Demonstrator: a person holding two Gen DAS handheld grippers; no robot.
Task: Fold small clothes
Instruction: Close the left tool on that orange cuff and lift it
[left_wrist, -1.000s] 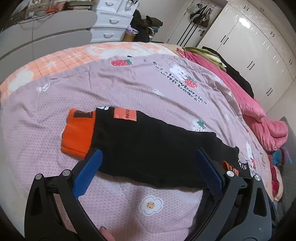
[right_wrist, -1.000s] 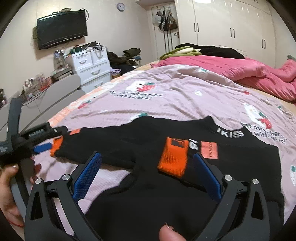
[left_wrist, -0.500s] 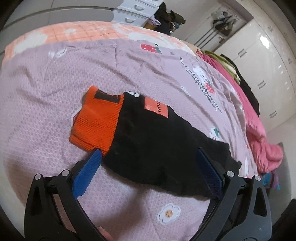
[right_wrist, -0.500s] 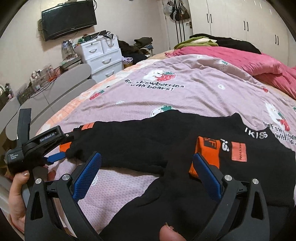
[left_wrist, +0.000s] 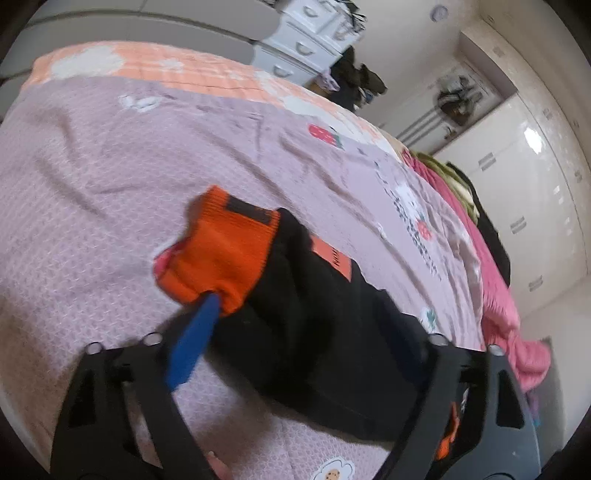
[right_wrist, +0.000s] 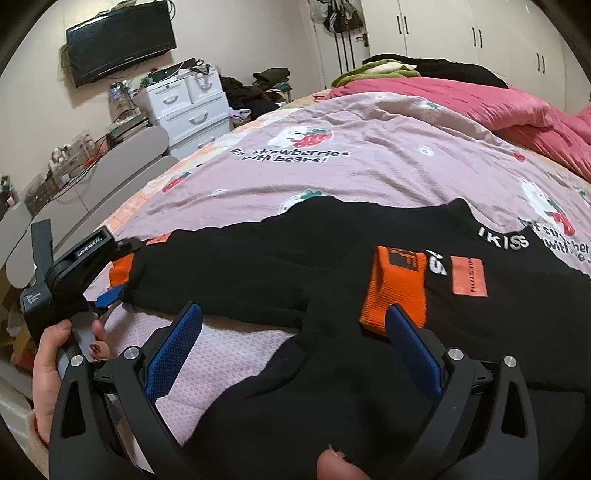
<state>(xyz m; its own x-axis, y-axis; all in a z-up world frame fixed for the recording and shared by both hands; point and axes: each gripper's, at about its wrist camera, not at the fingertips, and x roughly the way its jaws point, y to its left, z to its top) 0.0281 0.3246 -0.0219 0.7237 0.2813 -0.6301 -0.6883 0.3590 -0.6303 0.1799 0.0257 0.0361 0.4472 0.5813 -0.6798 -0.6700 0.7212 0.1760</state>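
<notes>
A small black sweater (right_wrist: 332, 266) with orange cuffs lies flat on the purple bedspread (right_wrist: 369, 158). One sleeve is folded across the body, its orange cuff (right_wrist: 397, 288) on the chest. The other sleeve (left_wrist: 314, 314) stretches out to the left, ending in an orange cuff (left_wrist: 225, 247). My left gripper (left_wrist: 299, 317) is open, its blue left finger (left_wrist: 192, 347) touching that cuff's near edge; its right finger is hidden in black cloth. My right gripper (right_wrist: 291, 321) is open above the sweater's lower part, just short of the folded cuff. The left gripper also shows in the right wrist view (right_wrist: 107, 295).
A pink quilt (right_wrist: 498, 107) with dark and green clothes piled on it lies along the far side of the bed. White drawers (right_wrist: 184, 107) and a grey footboard (right_wrist: 122, 158) stand beyond the bed's end. White wardrobes (left_wrist: 524, 177) line the wall.
My left gripper has moved forward onto the outstretched sleeve, its left finger now at the orange cuff. My right gripper has moved in toward the folded cuff. Both stay open.
</notes>
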